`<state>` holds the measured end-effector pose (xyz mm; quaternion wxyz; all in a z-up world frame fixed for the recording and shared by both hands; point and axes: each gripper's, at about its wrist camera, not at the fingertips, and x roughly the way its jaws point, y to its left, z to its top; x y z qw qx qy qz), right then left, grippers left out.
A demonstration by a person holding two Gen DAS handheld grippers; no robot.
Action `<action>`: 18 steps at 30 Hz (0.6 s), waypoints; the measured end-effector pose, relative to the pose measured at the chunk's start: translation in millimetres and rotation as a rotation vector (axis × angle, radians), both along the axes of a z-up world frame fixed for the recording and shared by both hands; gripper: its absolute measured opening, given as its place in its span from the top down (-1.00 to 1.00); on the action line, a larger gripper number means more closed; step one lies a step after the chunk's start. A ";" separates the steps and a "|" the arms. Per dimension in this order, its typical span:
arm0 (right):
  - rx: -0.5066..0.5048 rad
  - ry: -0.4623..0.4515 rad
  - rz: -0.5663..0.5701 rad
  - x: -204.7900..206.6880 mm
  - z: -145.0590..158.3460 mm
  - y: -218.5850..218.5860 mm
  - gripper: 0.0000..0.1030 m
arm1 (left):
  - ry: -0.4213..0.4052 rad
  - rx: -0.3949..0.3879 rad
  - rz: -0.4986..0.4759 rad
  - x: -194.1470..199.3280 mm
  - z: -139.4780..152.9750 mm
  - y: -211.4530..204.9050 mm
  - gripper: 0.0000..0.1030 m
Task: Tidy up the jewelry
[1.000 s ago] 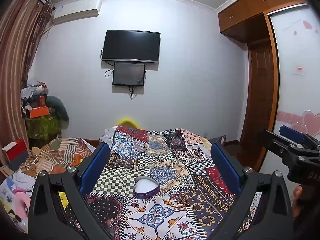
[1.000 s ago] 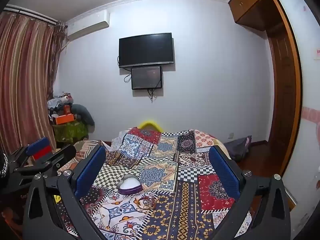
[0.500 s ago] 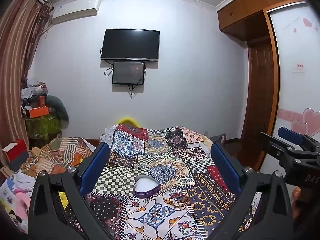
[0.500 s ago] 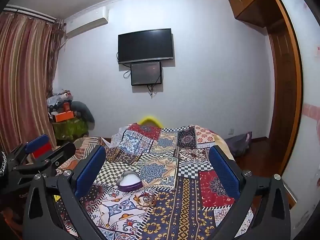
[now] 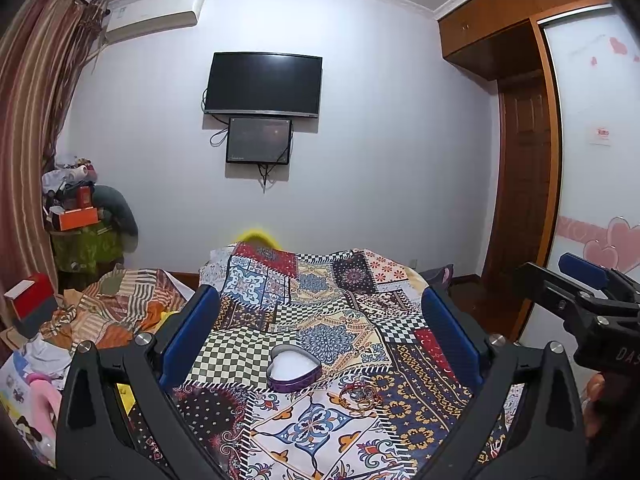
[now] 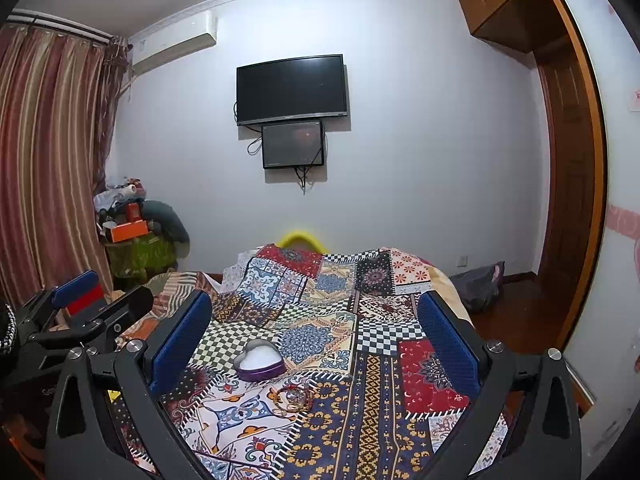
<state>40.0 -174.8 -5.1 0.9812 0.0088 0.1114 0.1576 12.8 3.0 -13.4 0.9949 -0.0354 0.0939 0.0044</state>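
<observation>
Here both tools, left tool and right tool, hang released, empty, over the bed; heart box lies open for the bracelets beside it.

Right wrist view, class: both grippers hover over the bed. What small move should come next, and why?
Probably lower the right gripper toward the bangles and close on them. Both it and the left gripper are open and empty, the bangles lie loose on the patchwork bedspread, and the heart-shaped box beside them stands open.
</observation>
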 end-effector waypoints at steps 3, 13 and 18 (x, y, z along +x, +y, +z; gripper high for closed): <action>0.001 0.001 0.002 -0.4 -1.4 -0.2 -0.98 | 0.000 -0.003 0.002 -2.3 -1.6 1.7 -0.97; -0.002 0.000 0.002 -2.5 0.1 1.4 -0.98 | 0.007 -0.010 0.006 -2.6 -1.6 6.8 -0.97; -0.002 0.002 0.001 -2.1 1.1 1.5 -0.98 | 0.006 -0.009 0.006 -0.7 -0.8 5.8 -0.97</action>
